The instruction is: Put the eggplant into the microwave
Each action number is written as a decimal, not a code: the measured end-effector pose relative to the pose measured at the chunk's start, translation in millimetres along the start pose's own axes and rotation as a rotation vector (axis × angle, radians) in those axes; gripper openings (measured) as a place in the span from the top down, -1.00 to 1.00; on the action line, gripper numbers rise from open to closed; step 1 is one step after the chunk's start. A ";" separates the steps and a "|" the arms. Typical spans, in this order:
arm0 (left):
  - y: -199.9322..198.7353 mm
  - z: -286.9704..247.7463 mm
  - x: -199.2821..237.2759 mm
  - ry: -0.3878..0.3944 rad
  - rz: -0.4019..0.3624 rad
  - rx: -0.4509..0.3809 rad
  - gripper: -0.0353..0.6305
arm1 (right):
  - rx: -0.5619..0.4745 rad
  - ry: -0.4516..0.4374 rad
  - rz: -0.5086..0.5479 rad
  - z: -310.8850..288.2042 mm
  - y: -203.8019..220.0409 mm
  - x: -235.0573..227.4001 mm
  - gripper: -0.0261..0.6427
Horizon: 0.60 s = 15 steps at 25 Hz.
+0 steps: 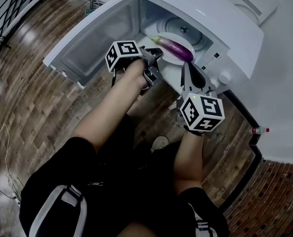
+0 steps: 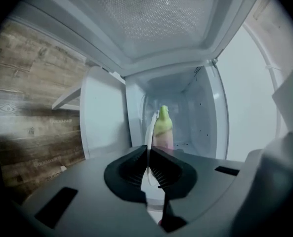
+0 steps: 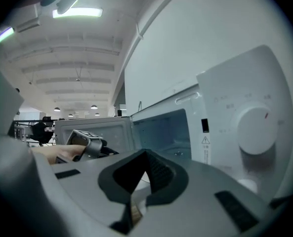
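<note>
Your left gripper (image 1: 155,54) is clamped on the near rim of the white plate (image 1: 167,57). In the left gripper view the jaws of that gripper (image 2: 147,154) pinch a thin white edge, and the eggplant (image 2: 163,127) lies on the plate just beyond, green cap towards you. From the head view the eggplant (image 1: 173,47) is inside the mouth of the microwave (image 1: 210,14), lying across the plate at the front of the cavity. The glass turntable (image 1: 184,31) is further in, and the door (image 1: 94,38) is swung wide to your left. Your right gripper (image 1: 189,72) hangs in front of the oven's lower right corner, near the knob (image 1: 224,77). Its jaws (image 3: 145,157) are closed together with nothing between them. The job looks nearly done, so what matters now is how the plate goes down. Hold the plate level so the eggplant does not roll off its far side, and slide it in until it is centred over the turntable. I cannot tell whether it is resting there yet. Lower it until you feel it seat, then open the left jaws just enough to free the rim and draw straight back without dragging the plate. Keep the right gripper clear of the opening, ready to swing the door.
</note>
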<state>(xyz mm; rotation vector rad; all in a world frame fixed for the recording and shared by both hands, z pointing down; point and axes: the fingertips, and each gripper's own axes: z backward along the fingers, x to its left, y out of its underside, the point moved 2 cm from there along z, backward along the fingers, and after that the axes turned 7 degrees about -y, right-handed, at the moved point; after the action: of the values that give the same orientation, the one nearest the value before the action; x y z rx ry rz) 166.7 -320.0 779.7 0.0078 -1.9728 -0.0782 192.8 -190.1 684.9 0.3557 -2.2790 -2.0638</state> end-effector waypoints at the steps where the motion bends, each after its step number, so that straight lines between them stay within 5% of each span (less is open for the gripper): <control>1: -0.2 -1.0 1.0 -0.007 0.001 0.000 0.84 | 0.000 -0.005 -0.004 0.1 1.0 2.7 0.91; 7: -7.1 -16.3 -5.1 -0.021 -0.009 -0.015 0.84 | 0.047 -0.096 0.100 -2.4 10.3 22.5 0.91; 15: -29.0 -43.2 -18.3 -0.028 -0.013 -0.031 0.84 | 0.044 -0.068 0.125 9.2 12.2 16.6 0.91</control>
<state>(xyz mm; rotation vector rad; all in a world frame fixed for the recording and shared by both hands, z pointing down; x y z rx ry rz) 212.6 -350.5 778.1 -0.0011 -1.9991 -0.1182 173.3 -183.4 693.9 0.1425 -2.3229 -1.9983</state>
